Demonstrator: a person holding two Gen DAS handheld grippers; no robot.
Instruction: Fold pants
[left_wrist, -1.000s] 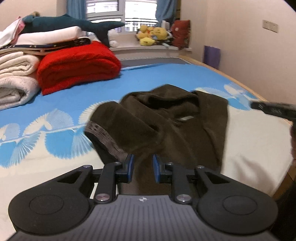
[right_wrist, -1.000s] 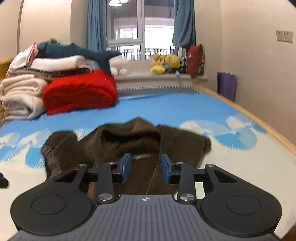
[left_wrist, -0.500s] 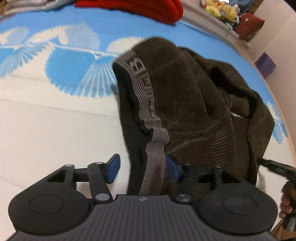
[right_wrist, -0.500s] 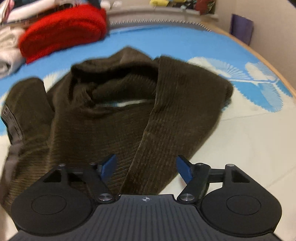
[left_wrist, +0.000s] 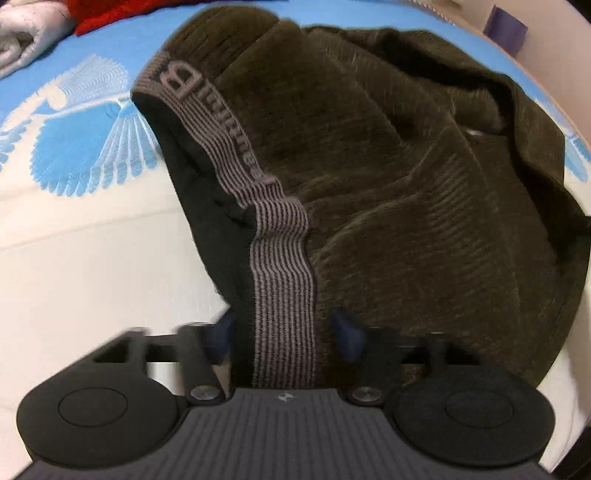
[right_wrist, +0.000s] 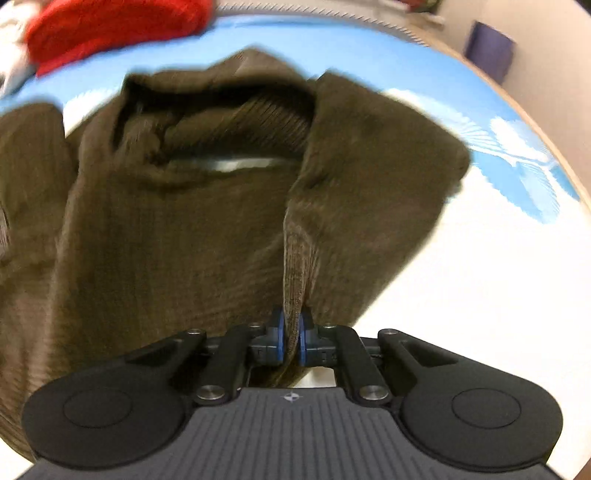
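While crumpled, pants (left_wrist: 388, 155), seemingly bedtop.

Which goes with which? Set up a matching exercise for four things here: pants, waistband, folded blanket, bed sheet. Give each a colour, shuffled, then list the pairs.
Things:
1. pants
2. waistband
3. folded blanket
4. bed sheet

Colours:
A. red
B. blue and white, with a fan pattern
C. dark olive-brown, ribbed
D. grey with fine dark stripes

Pairs: 1-C, 2-D, 3-A, 4-B
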